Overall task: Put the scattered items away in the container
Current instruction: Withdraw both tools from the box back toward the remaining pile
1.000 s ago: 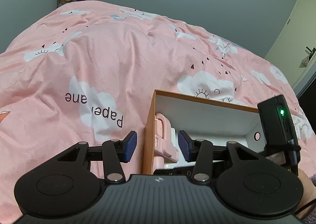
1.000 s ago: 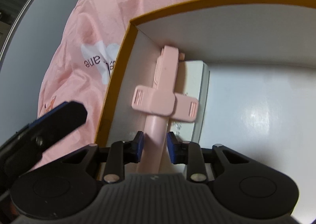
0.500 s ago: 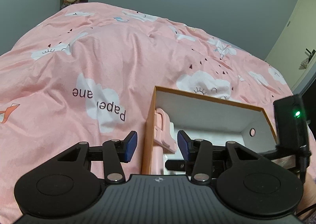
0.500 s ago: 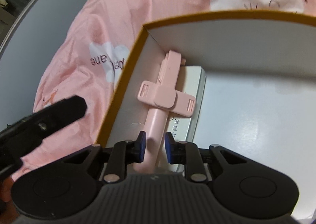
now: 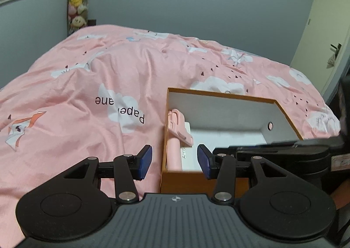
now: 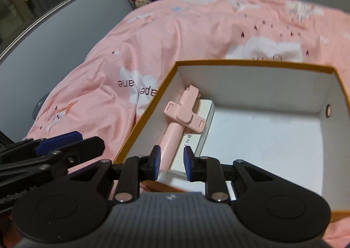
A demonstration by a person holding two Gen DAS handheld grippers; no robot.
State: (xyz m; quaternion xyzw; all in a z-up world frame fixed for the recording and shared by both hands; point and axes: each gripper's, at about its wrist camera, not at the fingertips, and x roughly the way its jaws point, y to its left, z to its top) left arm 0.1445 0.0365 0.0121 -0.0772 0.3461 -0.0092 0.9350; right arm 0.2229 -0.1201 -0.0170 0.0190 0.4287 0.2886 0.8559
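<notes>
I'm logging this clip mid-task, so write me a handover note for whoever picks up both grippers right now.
Right gripper: open, jaws either side of the selfie stick's handle, gap visible on the right; it looks released.
Left gripper: open, empty, hovering at the box's near-left corner.
Things: pink selfie stick lies in the box along its left wall, partly on a white packet. Box sits on the pink duvet.
Done: stick and packet are in.
Left: withdraw the right gripper; no other loose items show on the visible duvet, so check outside the views.
</notes>
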